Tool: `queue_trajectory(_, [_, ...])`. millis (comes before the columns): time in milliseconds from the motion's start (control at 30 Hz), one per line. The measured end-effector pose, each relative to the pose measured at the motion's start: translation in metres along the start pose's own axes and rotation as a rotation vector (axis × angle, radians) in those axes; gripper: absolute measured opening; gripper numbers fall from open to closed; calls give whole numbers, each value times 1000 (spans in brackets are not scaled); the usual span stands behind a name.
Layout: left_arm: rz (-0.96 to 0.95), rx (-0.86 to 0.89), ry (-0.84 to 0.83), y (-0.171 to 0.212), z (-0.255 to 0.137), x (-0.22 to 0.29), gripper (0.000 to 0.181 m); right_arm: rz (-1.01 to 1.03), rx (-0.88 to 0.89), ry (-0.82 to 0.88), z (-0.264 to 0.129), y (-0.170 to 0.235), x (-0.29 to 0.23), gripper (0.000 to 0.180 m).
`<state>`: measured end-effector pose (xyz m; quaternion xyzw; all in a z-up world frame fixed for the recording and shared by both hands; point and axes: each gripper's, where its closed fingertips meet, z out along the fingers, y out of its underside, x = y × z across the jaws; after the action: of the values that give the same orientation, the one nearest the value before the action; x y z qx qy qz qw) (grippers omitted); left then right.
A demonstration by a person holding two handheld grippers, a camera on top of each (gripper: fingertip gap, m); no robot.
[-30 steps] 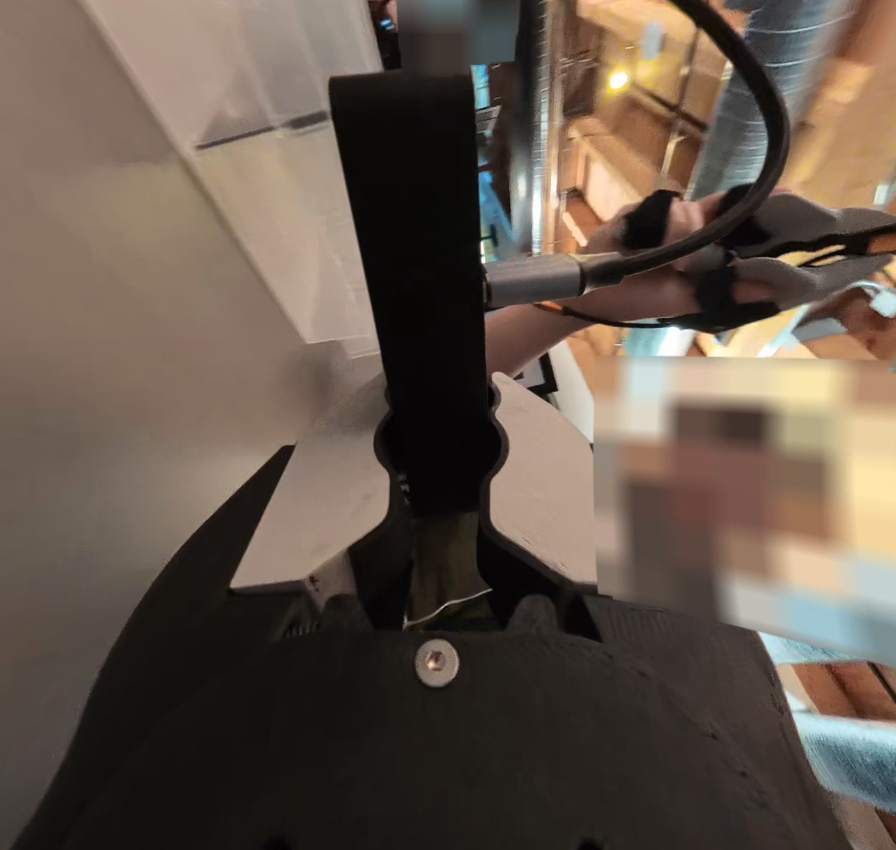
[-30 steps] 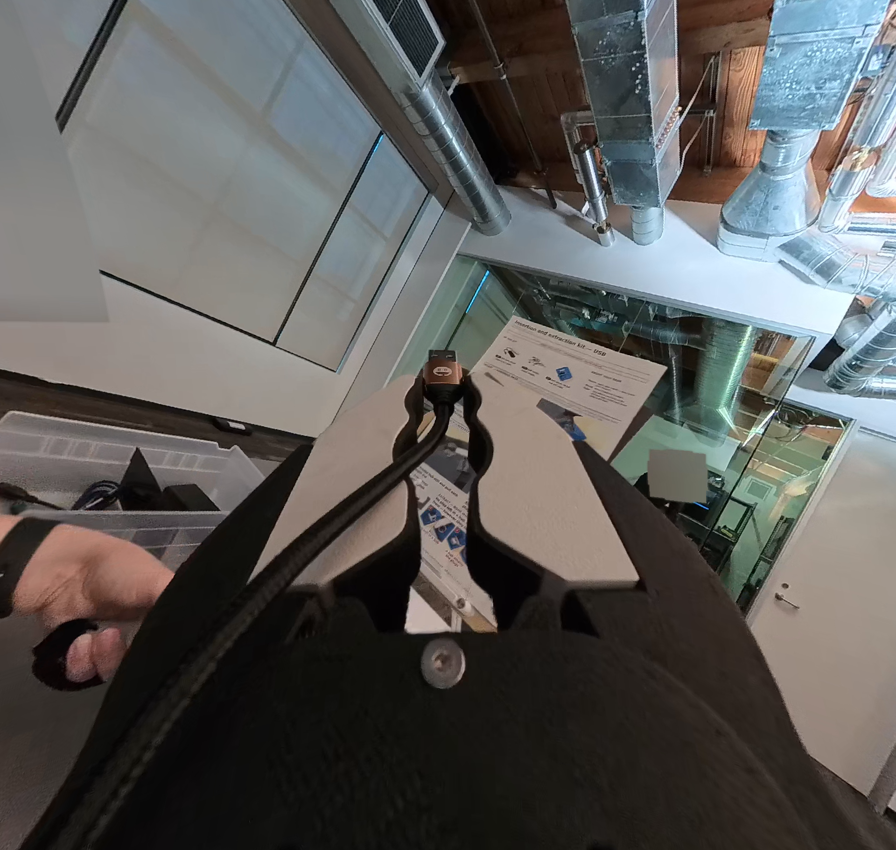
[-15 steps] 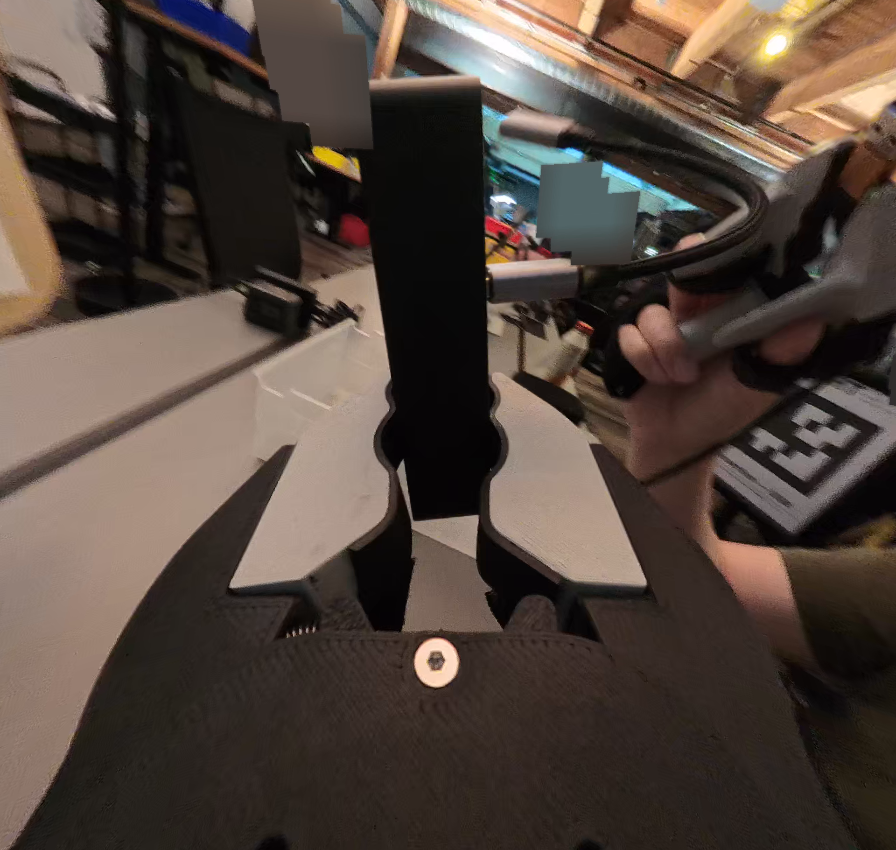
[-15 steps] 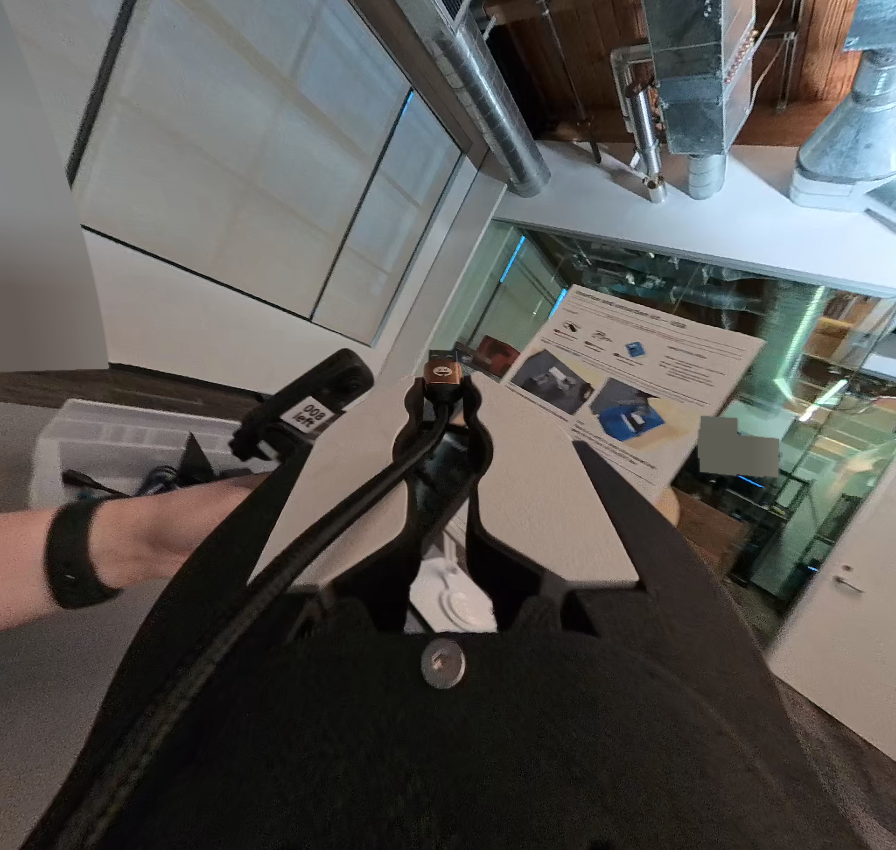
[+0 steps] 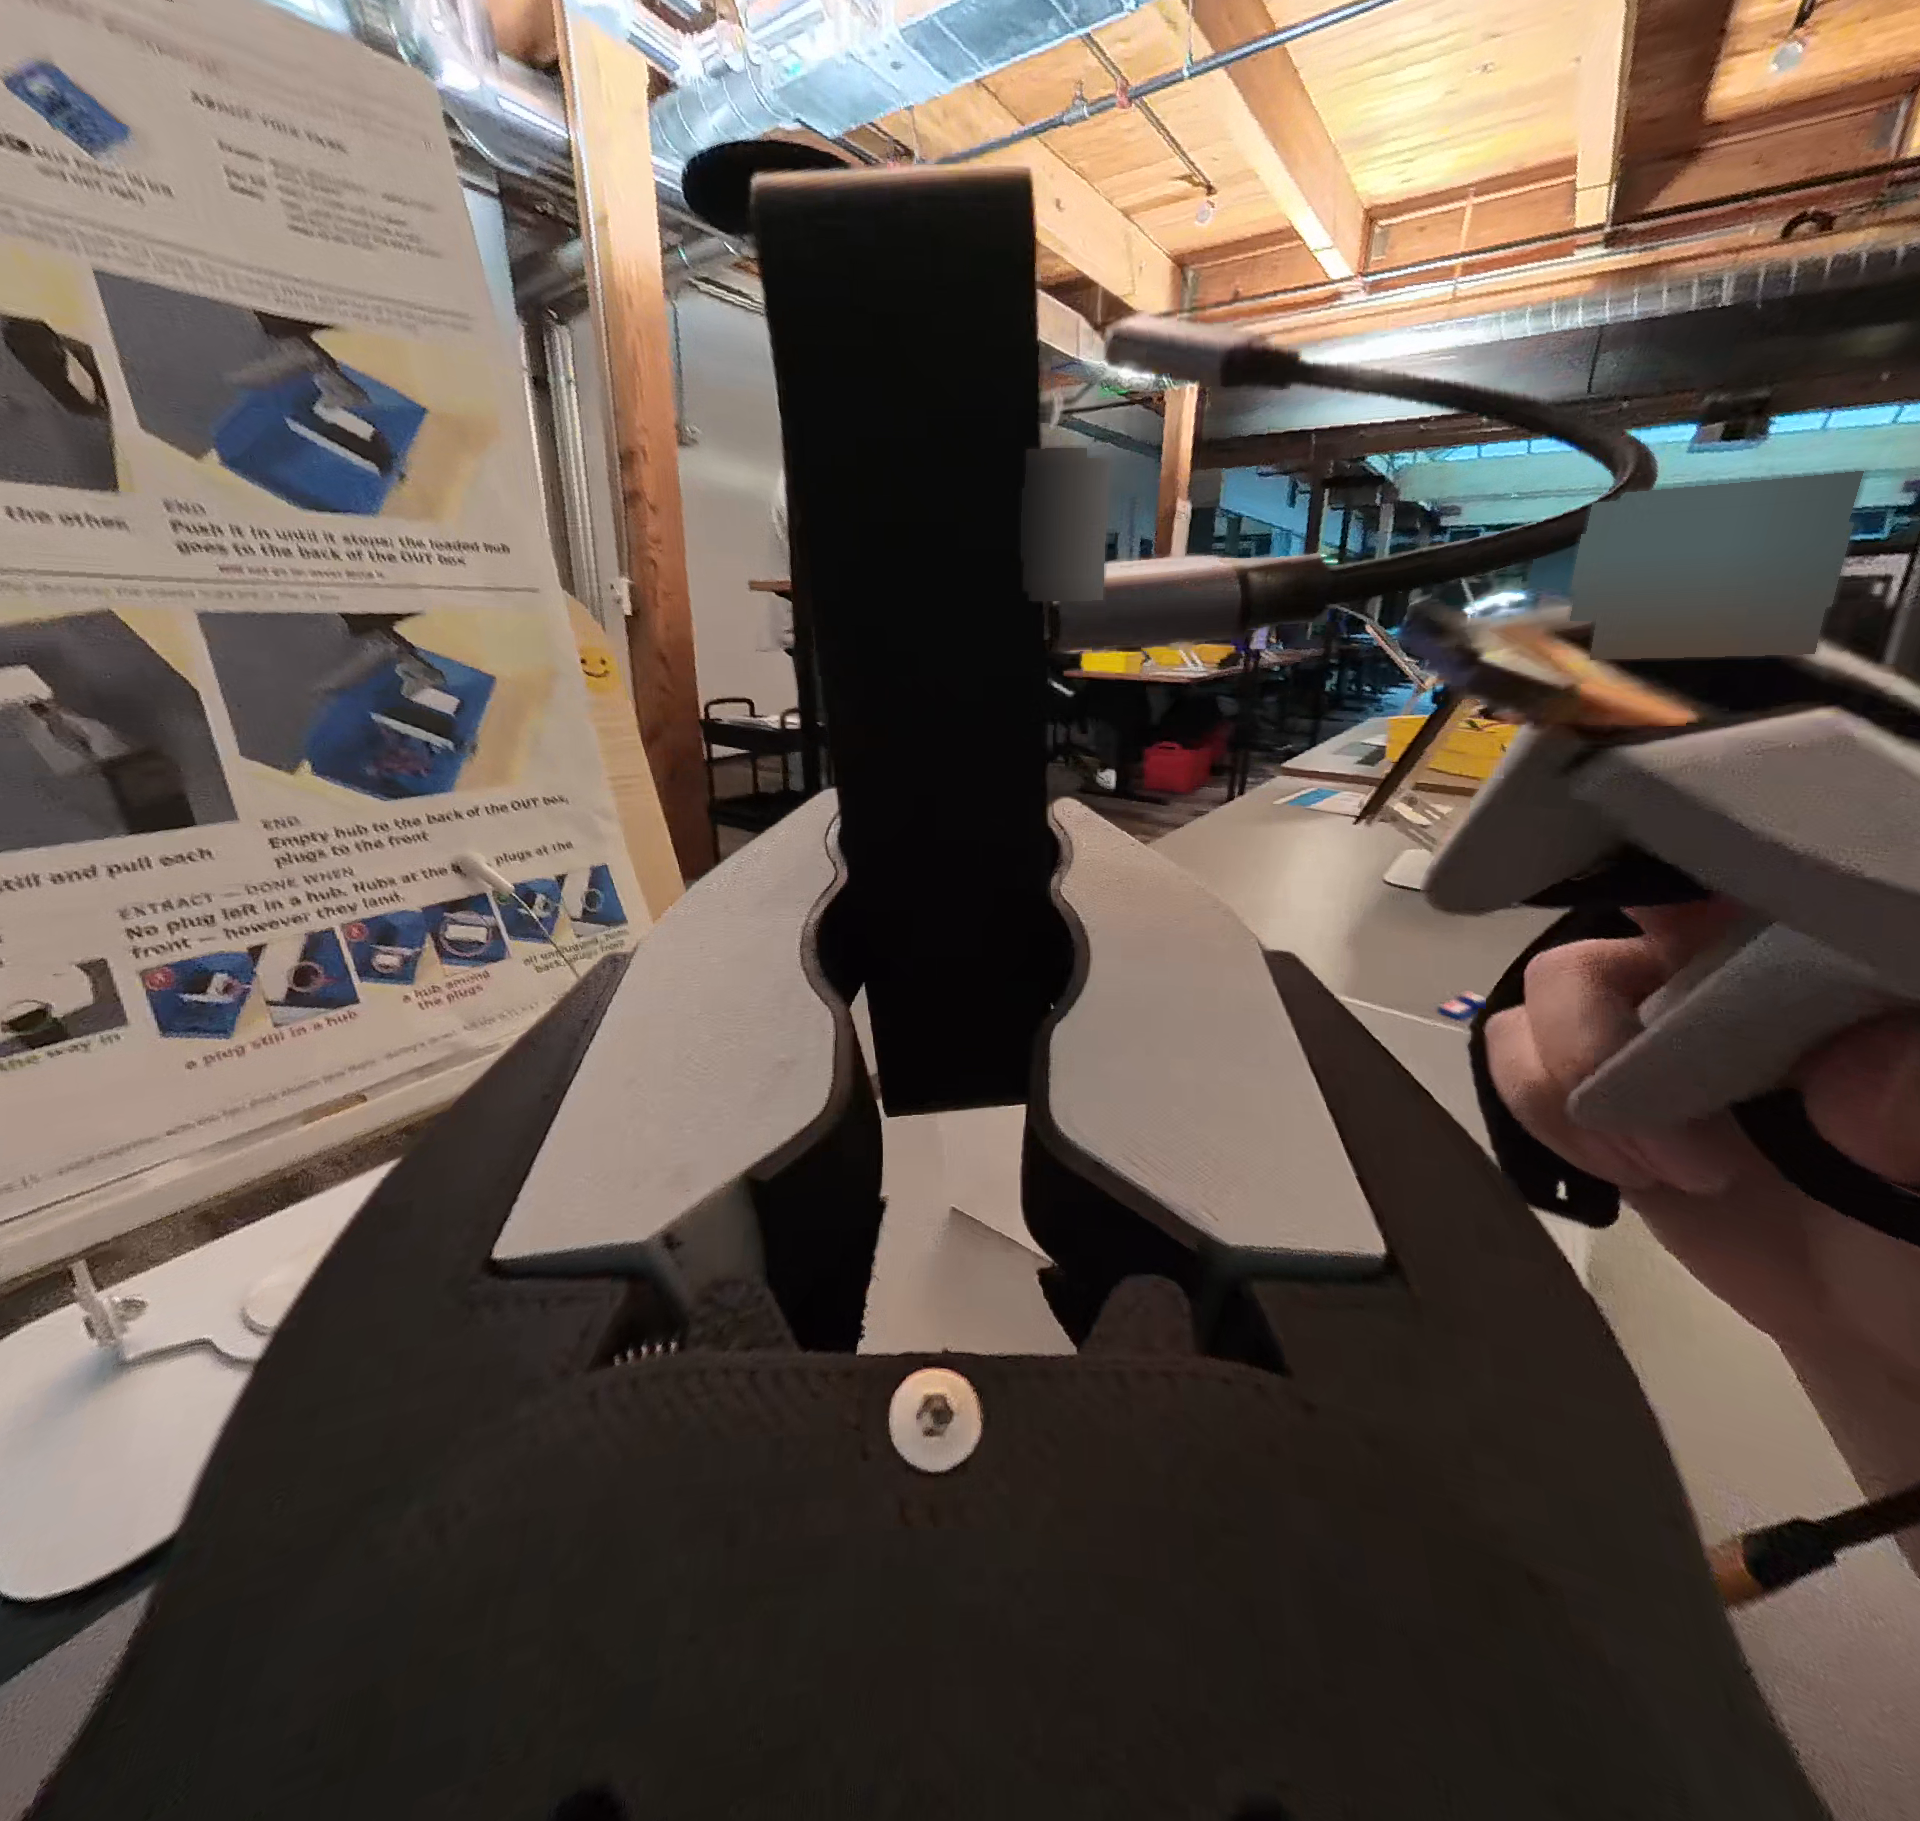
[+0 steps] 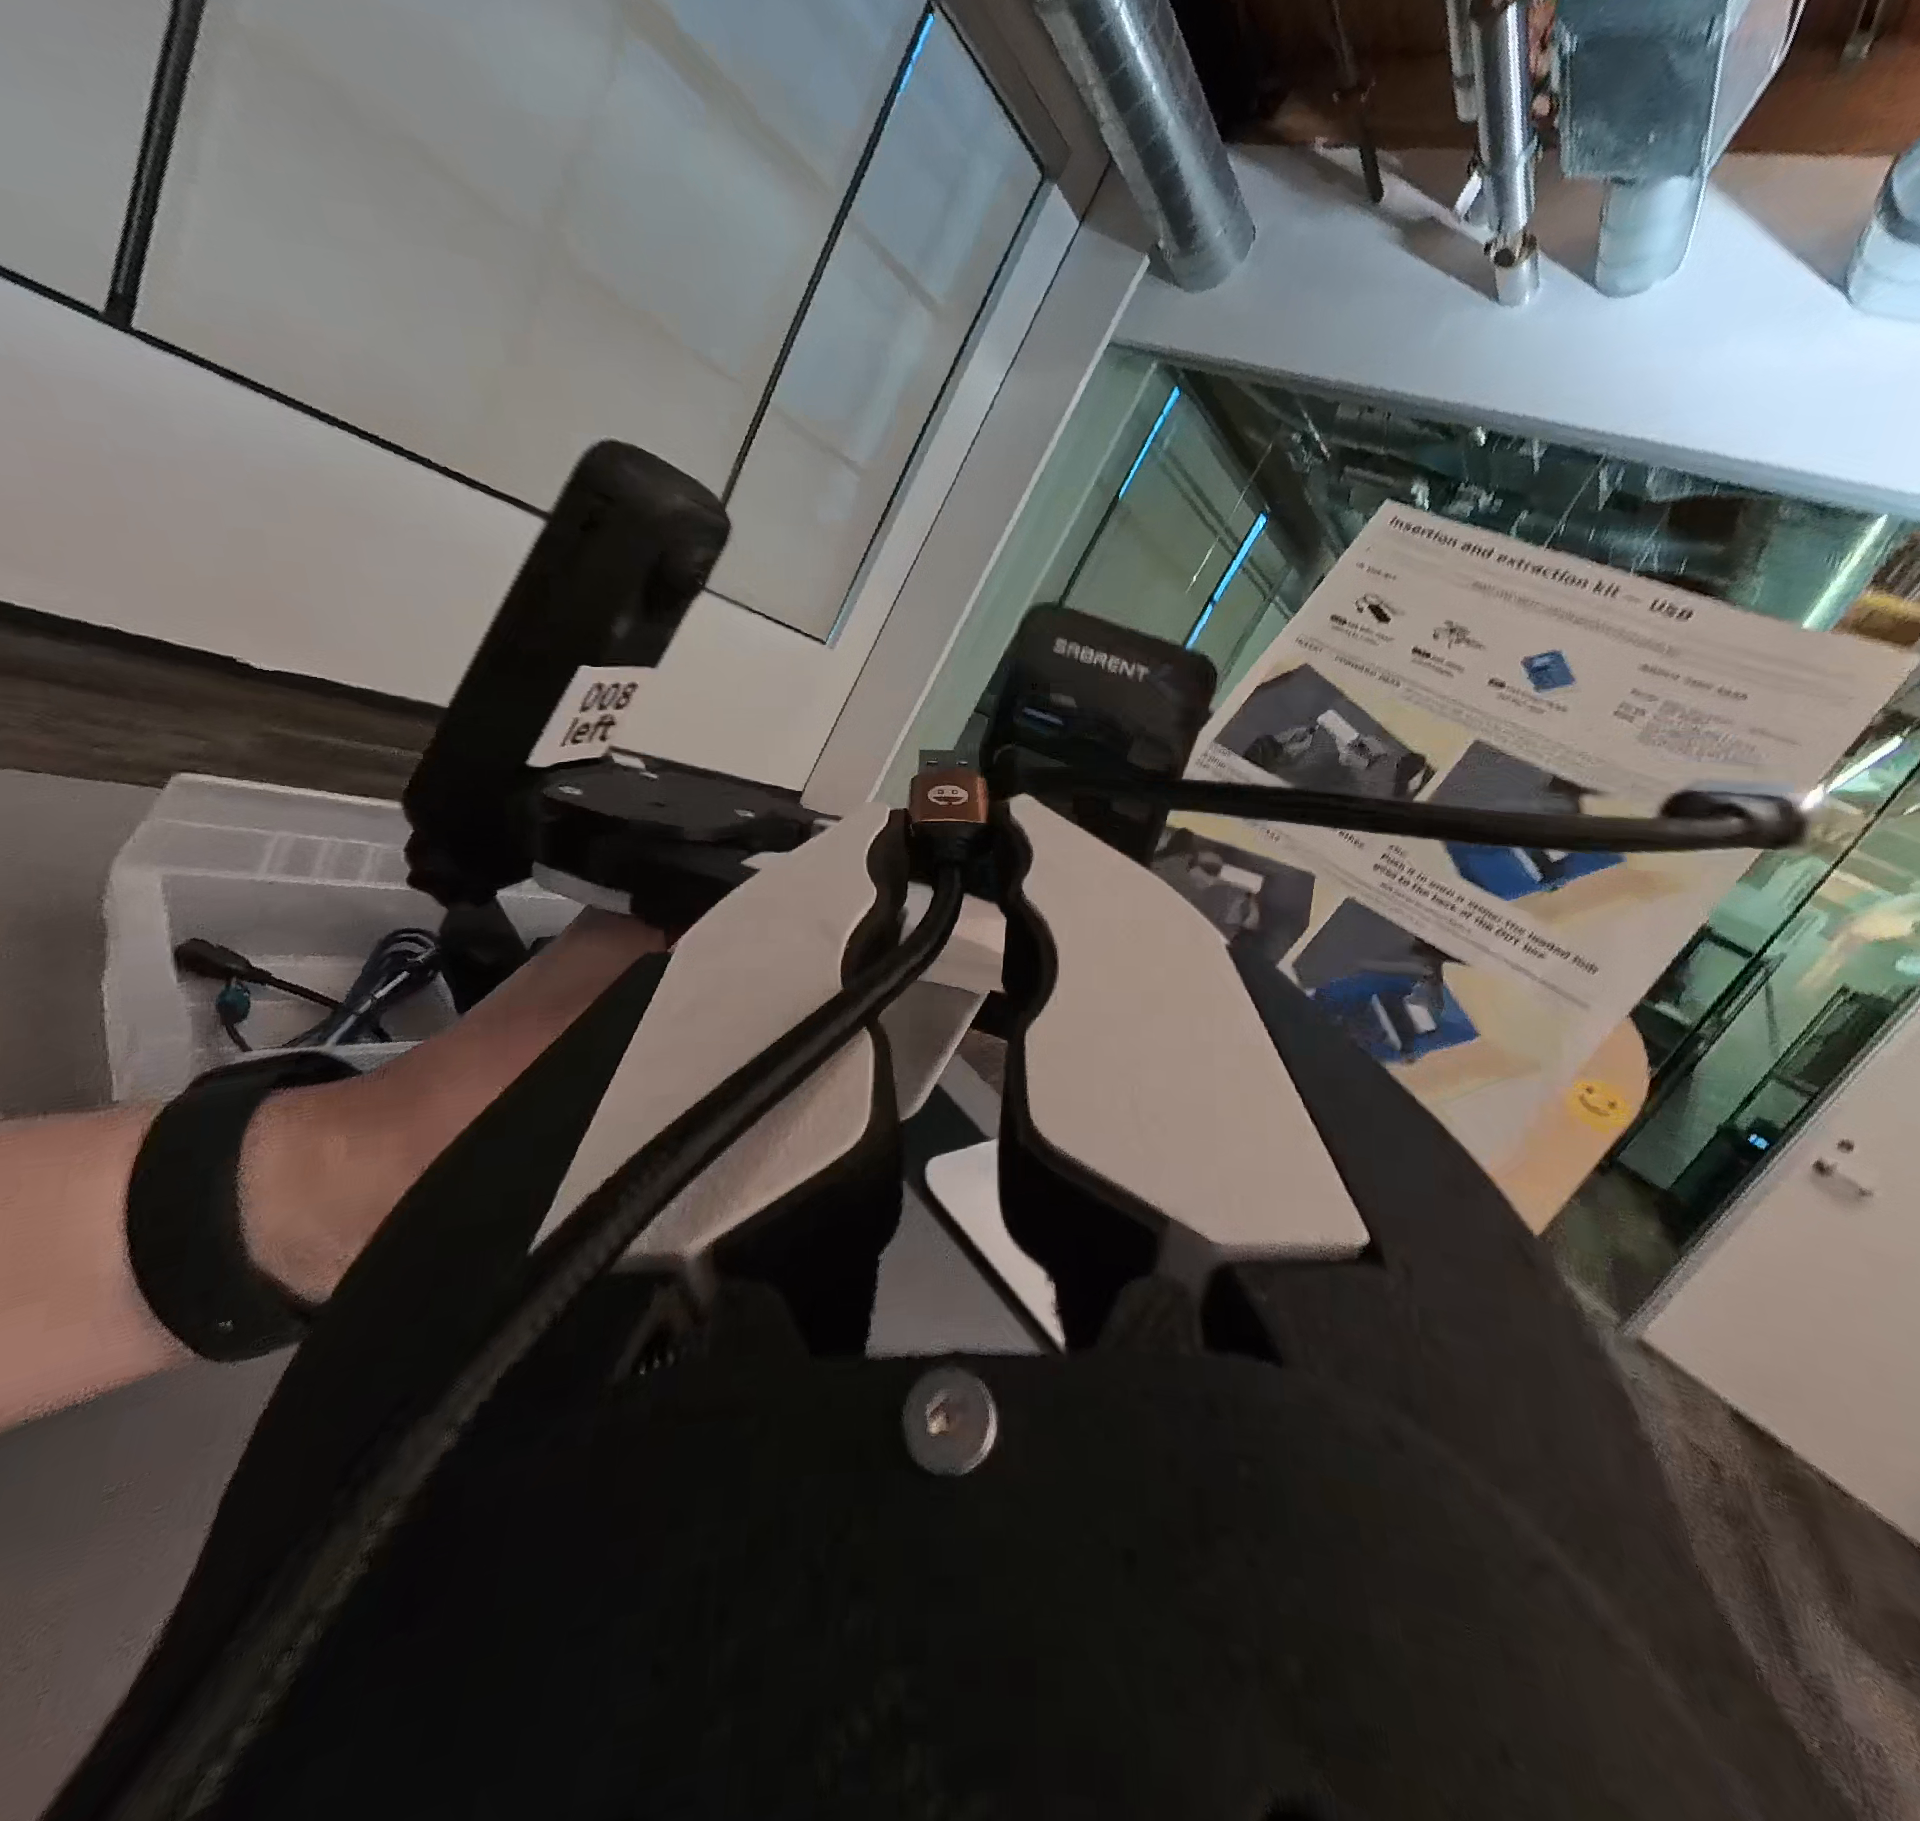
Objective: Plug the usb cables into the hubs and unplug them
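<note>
My left gripper [image 5: 940, 857] is shut on a black USB hub [image 5: 904, 576] and holds it upright in the air. A grey plug [image 5: 1153, 592] sits in the hub's right side. Its black cable [image 5: 1558, 524] loops up to a free grey plug [image 5: 1174, 350]. My right gripper [image 6: 948, 836] is shut on a copper USB plug [image 6: 945, 800], whose black cable [image 6: 727, 1096] trails back to the left. The plug's tip points at the hub [image 6: 1101, 722], close to its ports but apart from them. The right gripper also shows in the left wrist view [image 5: 1662, 815], right of the hub.
An instruction poster [image 5: 260, 576] stands on a white base [image 5: 104, 1408] on the grey table [image 5: 1299, 898]; the poster also shows in the right wrist view [image 6: 1507, 836]. A clear bin [image 6: 208, 898] holding cables sits behind the person's left wrist [image 6: 312, 1179]. A wooden post [image 5: 623, 421] rises behind. The tips of one gripper are about 8 centimeters away from the tips of the other.
Both grippers have swung round and come together. The hub and left gripper have entered the right wrist view, just ahead of the copper plug. The poster now fills the left wrist view's left side.
</note>
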<state>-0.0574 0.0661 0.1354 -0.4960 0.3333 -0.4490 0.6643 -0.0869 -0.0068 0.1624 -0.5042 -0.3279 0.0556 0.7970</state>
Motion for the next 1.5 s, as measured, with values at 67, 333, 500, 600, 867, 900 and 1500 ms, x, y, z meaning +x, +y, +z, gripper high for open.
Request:
queue_trajectory(67, [22,21,-14,-4,-2,1,28,14,-36,0,3,8,0,16])
queue_trajectory(333, [97,81,-50,-14,-7,5,28,97,-68,14,6,15,4,16])
queue_trajectory(500, [146,100,-67,-16,-6,9,28,167,-65,-6,6,16,3,16])
queue_trajectory(600, [152,106,-68,-17,-6,11,28,167,-67,-7,6,16,3,16])
queue_trajectory(867, [167,112,-66,-17,-5,14,28,159,-74,-2,7,17,2,16])
queue_trajectory(900, [168,113,-66,-17,-5,14,29,159,-78,-2,7,17,2,16])
queue_trajectory(1500, [288,131,-96,-21,-8,24,29,161,-63,-11,6,15,0,15])
